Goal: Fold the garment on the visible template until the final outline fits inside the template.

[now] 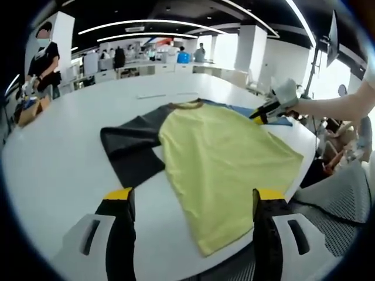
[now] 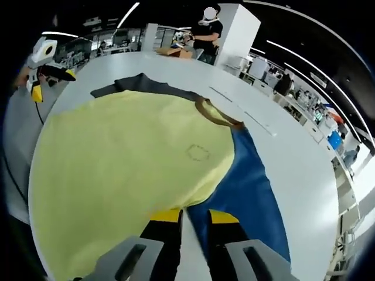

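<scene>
My right tongs (image 2: 193, 218), bottom centre, nearly clenched over the blue sleeve (image 2: 246, 187) where it meets the yellow shirt (image 2: 129, 170). Left tongs (image 1: 193, 196) released, above the white surface (image 1: 58, 164); shirt mid-frame, dark sleeve (image 1: 132, 146) at its left. Cardboard box (image 1: 32, 108) far left, contents unreadable.
</scene>
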